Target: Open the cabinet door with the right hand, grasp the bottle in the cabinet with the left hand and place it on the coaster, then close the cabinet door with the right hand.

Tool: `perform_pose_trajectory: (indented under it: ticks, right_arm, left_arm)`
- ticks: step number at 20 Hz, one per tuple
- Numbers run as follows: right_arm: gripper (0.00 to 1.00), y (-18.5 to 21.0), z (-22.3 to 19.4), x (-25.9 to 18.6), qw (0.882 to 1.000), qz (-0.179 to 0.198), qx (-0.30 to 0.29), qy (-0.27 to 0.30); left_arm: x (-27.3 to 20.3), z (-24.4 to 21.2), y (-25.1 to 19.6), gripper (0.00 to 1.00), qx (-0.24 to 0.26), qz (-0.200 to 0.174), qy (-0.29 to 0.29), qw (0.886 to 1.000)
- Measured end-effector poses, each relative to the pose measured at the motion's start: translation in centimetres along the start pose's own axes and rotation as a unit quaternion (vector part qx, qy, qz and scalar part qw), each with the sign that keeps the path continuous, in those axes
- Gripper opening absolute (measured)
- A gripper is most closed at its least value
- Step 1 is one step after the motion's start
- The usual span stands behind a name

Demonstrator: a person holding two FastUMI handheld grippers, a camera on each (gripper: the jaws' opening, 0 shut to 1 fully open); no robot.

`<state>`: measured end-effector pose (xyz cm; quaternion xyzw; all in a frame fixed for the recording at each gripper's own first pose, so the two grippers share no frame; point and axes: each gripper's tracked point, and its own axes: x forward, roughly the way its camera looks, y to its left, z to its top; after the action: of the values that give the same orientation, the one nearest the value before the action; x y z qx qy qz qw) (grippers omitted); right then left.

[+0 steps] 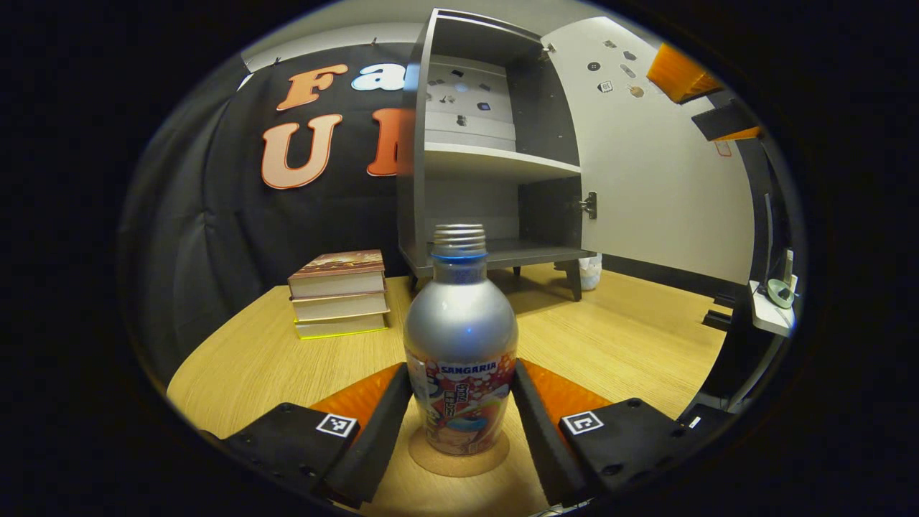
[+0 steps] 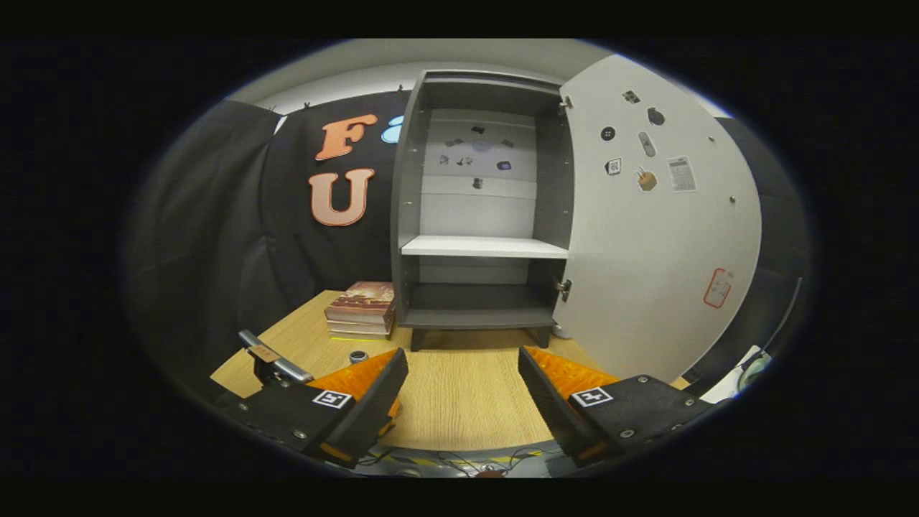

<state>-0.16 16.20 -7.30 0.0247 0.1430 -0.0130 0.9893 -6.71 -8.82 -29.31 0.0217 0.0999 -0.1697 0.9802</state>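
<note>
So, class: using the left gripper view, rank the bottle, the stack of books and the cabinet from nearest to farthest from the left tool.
1. Bottle: between the left tool's fingers, on the coaster.
2. Stack of books: farther back, to the left.
3. Cabinet: farthest, at the table's far end.

Stack of three books (image 1: 339, 294) on the wooden table (image 1: 617, 337), left side.

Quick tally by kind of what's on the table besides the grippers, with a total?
Bottle: 1, standing on the coaster
Coaster: 1
Books: 3, stacked
Cabinet: 1, door open
Total: 6
</note>
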Motion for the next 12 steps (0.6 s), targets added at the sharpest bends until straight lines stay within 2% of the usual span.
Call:
perform_pose_trajectory:
  ticks: [4, 8, 12]
  right_arm:
    - [0.95, -0.4, 0.9, -1.0, 1.000, -0.012, 0.005, -0.012]
    - [0.95, -2.0, 2.3, -2.6, 0.998, -0.039, 0.018, -0.038]
    - [0.95, -5.4, 4.2, -4.0, 0.995, -0.063, 0.021, -0.068]
  left_arm:
    - [-0.1, 1.1, 0.0, 0.96, 0.001, -0.007, -0.004, 1.000]
    - [0.1, 4.2, 0.3, 0.96, 0.012, -0.014, -0.025, 1.000]
    - [0.2, 8.6, 1.2, 0.96, 0.016, -0.006, -0.058, 0.998]
